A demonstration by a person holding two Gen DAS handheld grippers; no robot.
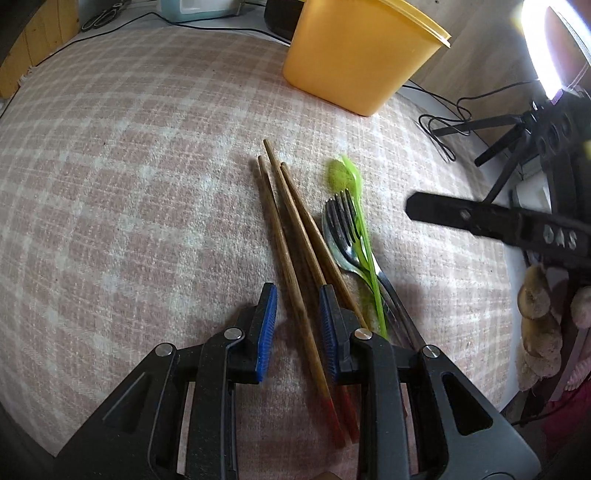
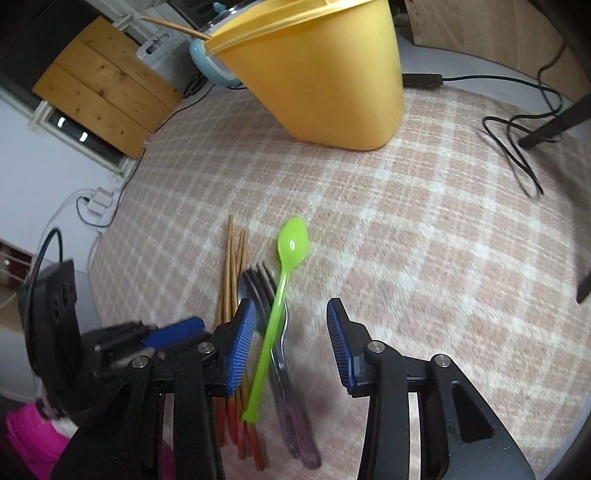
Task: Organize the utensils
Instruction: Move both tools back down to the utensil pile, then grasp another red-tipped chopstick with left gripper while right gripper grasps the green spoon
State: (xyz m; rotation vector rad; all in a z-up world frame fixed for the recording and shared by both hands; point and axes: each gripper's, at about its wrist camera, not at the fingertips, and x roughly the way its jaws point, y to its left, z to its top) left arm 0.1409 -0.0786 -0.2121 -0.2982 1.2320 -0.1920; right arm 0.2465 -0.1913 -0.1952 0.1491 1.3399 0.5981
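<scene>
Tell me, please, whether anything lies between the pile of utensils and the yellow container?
Nothing visible does: only bare checked cloth lies between the chopsticks, green spoon, fork and the yellow container.

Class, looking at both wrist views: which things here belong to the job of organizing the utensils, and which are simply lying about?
Belongs to the job:
chopsticks
green spoon
fork
metal spoon
yellow container
left gripper
right gripper

Lying about:
black cable
scissors
checked cloth

Matt wooden chopsticks [image 1: 291, 236], a glossy plastic spoon [image 2: 284, 284] and shiny metal fork [image 1: 345, 225] lie on fuzzy woven cloth [image 1: 129, 166].
</scene>
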